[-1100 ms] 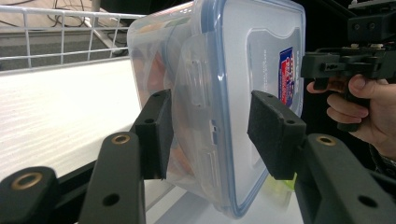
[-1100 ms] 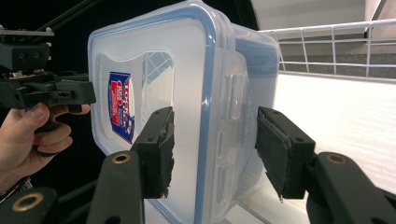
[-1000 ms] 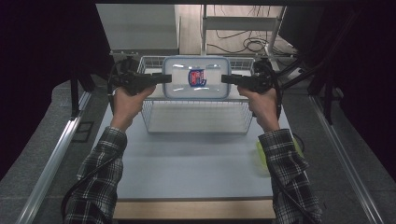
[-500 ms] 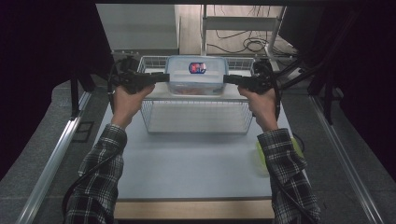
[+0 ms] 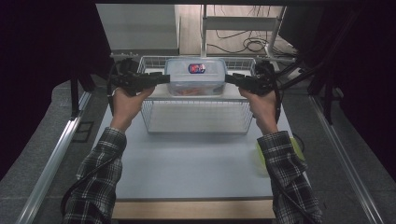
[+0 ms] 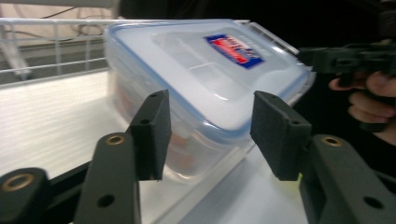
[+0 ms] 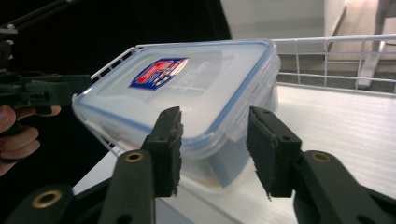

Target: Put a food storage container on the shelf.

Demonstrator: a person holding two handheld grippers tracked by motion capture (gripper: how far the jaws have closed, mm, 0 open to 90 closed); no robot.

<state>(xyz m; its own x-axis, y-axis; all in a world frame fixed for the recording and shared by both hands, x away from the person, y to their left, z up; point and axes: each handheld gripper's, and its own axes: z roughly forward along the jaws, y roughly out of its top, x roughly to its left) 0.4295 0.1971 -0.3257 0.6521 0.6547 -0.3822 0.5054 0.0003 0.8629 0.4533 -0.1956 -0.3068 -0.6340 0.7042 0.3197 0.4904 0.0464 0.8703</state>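
You hold a plastic food box (image 5: 195, 77) between two grippers, one at each end, at the far side of a pale table (image 5: 196, 163). The box is clear with a blue-edged lid and a red and blue sticker (image 5: 196, 68) on top; something orange-red shows dimly through its walls. It sits in the far part of a white wire basket (image 5: 196, 109), and you cannot tell whether its base rests on the basket floor. Your left gripper (image 5: 161, 79) reaches in from the left, and its jaws have just been opening. In the left gripper view the two black pads (image 6: 152, 133) stand apart on either side of the box's near end, with a visible gap at the lid's rim, so the grip looks released. Your right gripper (image 5: 229, 79) comes in from the right, its jaws also just opening; in the right gripper view its pads (image 7: 169, 149) flank the box's corner without pressing it. A yellow-green thing (image 5: 261, 154) lies on the table just beside your right sleeve (image 5: 287, 172).
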